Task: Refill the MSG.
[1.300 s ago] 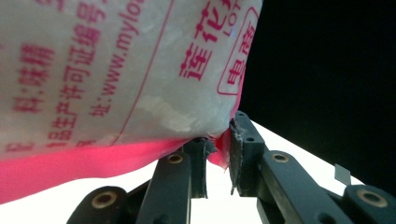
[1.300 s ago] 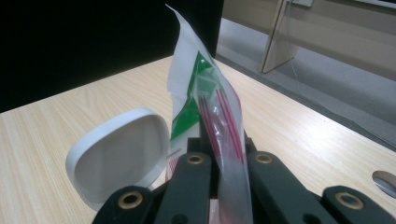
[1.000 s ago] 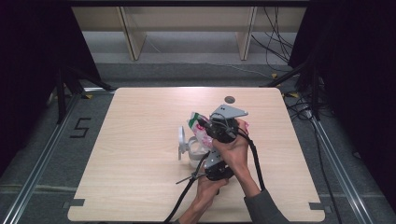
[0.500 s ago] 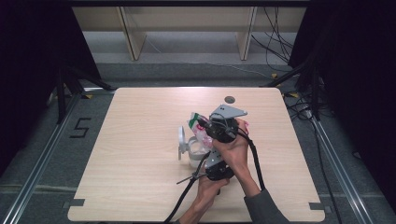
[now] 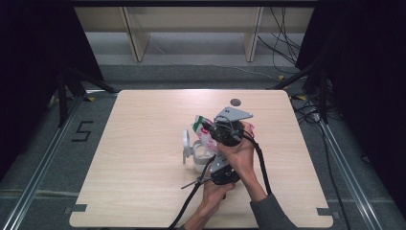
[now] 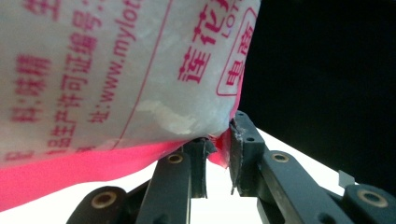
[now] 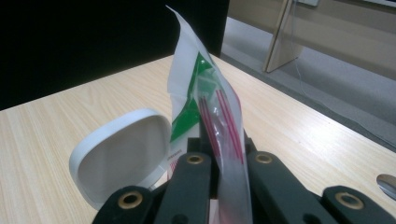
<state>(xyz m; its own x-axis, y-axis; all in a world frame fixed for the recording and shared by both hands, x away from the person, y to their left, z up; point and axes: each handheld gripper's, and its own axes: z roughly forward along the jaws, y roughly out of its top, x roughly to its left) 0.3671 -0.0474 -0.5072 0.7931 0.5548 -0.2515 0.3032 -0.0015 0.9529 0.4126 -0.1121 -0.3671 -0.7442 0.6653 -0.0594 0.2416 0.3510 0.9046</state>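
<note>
While both grippers pinch it, bag [image 7: 205, 100] upright, top corner skyward

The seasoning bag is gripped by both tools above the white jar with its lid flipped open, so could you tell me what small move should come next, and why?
Probably tip the bag further toward the open jar. The right tool is clamped on its upper edge and the left tool pinches a bottom corner, so raising that corner should send the contents down; whether the top is already open I cannot tell.
</note>
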